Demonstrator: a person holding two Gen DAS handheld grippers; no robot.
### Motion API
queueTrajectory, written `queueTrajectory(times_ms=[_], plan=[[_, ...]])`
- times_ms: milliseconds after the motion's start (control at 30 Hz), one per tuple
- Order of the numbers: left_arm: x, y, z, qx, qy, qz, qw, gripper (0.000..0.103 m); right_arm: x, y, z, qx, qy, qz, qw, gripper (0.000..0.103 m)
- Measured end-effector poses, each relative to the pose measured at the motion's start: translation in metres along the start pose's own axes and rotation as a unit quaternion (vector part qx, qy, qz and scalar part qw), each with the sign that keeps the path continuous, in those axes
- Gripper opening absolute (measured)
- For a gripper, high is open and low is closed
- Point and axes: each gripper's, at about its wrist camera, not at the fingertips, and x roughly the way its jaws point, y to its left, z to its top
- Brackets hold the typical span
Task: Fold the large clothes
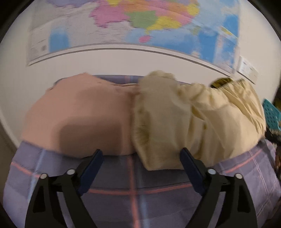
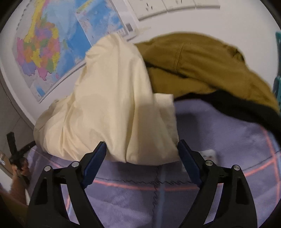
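Note:
A cream garment lies crumpled on the purple plaid cloth, beside a folded pink garment on its left. My left gripper is open and empty, its fingers just short of the near edges of both garments. In the right wrist view the cream garment is heaped in front. My right gripper is open, its jaws wide on either side of the garment's near hem, holding nothing. A mustard garment with a black piece lies behind it.
A coloured map hangs on the white wall behind the surface; it also shows in the right wrist view. A teal perforated basket stands at the right edge. Wall sockets sit above.

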Motion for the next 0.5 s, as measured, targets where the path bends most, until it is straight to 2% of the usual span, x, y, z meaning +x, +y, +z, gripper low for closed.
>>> queueTrajectory(times_ms=[33, 100, 133, 167, 200, 233, 267, 300, 333, 367, 500], plan=[[0.007, -0.004, 0.002, 0.005, 0.01, 0.001, 0.9999, 0.089, 0.001, 0.0, 0.0, -0.002, 0.002, 0.007, 1.0, 0.09], [0.016, -0.007, 0.006, 0.0, 0.021, -0.022, 0.9995, 0.088, 0.009, 0.001, 0.004, 0.0, 0.01, 0.024, 1.0, 0.087], [0.019, -0.009, 0.007, -0.002, 0.026, -0.051, 0.9984, 0.088, 0.012, 0.002, 0.005, 0.001, 0.014, 0.032, 0.999, 0.077], [0.02, -0.013, 0.007, 0.002, 0.028, -0.071, 0.9971, 0.083, 0.015, 0.004, 0.005, 0.0, 0.017, 0.044, 0.999, 0.051], [0.02, -0.018, 0.006, 0.01, 0.028, -0.075, 0.9967, 0.066, 0.016, 0.007, 0.006, -0.005, 0.018, 0.055, 0.998, 0.046], [0.021, -0.024, 0.005, 0.019, 0.027, -0.069, 0.9971, 0.059, 0.015, 0.009, 0.006, -0.01, 0.015, 0.052, 0.999, 0.036], [0.02, -0.031, 0.005, 0.029, 0.023, -0.062, 0.9974, 0.042, 0.012, 0.015, 0.008, -0.021, 0.01, 0.05, 0.998, 0.022], [0.019, -0.035, 0.005, 0.029, 0.021, -0.056, 0.9978, 0.03, 0.009, 0.017, 0.009, -0.018, 0.008, 0.059, 0.998, 0.017], [0.018, -0.036, 0.008, 0.022, 0.024, -0.056, 0.9979, 0.027, 0.001, 0.018, 0.01, -0.008, 0.002, 0.08, 0.997, 0.015], [0.013, -0.033, 0.01, 0.003, 0.024, -0.071, 0.9972, 0.02, -0.007, 0.022, 0.011, -0.007, -0.005, 0.091, 0.996, 0.013], [-0.033, -0.027, 0.011, -0.026, 0.002, -0.125, 0.9918, 0.016, -0.064, 0.039, 0.013, -0.021, -0.033, 0.146, 0.988, 0.012]])
